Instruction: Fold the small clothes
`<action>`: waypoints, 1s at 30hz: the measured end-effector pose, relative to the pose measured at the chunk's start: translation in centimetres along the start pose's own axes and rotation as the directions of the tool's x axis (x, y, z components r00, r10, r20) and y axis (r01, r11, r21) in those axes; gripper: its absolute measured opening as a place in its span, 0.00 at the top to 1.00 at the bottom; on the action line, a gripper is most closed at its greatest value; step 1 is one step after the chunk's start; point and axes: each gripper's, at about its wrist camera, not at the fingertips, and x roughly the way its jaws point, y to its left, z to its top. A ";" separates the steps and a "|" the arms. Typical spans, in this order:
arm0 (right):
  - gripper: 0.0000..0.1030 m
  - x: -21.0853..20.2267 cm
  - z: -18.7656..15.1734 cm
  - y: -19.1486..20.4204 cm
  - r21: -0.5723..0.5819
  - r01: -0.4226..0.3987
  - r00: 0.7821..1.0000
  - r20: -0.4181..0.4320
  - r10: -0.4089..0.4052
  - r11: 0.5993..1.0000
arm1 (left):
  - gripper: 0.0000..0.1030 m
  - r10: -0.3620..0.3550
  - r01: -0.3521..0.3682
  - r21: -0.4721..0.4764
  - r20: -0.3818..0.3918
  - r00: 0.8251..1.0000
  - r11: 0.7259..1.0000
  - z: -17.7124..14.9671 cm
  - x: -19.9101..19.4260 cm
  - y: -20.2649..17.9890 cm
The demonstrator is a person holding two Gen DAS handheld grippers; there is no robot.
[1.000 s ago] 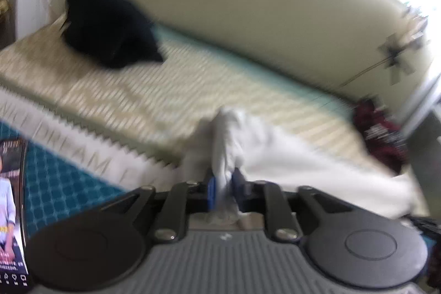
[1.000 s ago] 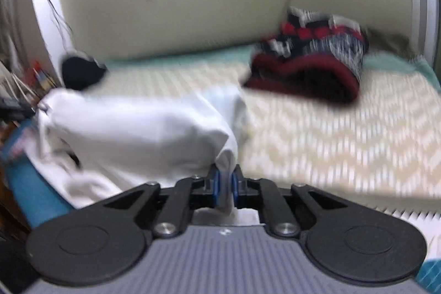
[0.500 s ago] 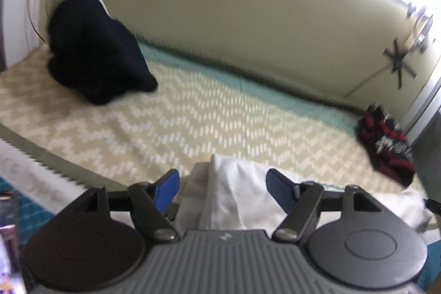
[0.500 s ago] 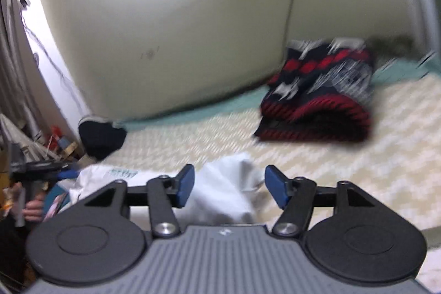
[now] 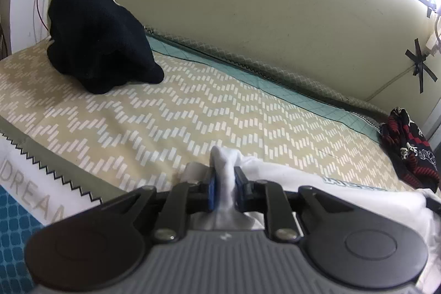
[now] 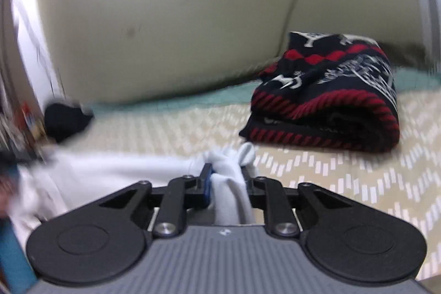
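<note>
A white garment [image 5: 317,181] lies along the near edge of the bed. My left gripper [image 5: 225,190] is shut on a bunched fold of it at its left end. The same white garment [image 6: 110,170] shows in the right wrist view, stretching to the left. My right gripper [image 6: 226,183] is shut on a bunched fold at its right end. Both grippers hold the cloth low over the patterned bedsheet [image 5: 193,112].
A black garment [image 5: 96,40] sits heaped at the far left of the bed by the wall. A folded red, black and white patterned garment [image 6: 330,101] lies at the right end, also seen in the left wrist view [image 5: 408,150]. The wall runs behind the bed.
Both grippers held the white garment a second ago, opened half a second ago, and have now shut on bunched folds of it again.
</note>
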 end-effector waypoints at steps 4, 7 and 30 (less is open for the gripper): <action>0.46 -2.4 0.3 -0.3 -0.018 0.029 0.999 -0.012 -0.030 0.999 | 0.62 0.053 -0.054 0.019 0.077 0.996 0.998 0.3 -3.4 -0.1; 0.53 -6.0 1.0 0.1 -0.053 0.096 0.993 0.079 -0.091 0.994 | 0.63 0.005 -0.002 -0.017 0.153 0.988 1.000 0.4 -7.1 0.3; 0.80 3.5 0.0 9.4 -0.162 -0.219 0.970 -0.142 0.197 0.962 | 0.54 -0.176 0.172 0.114 0.018 0.984 0.978 -3.2 -2.5 -7.4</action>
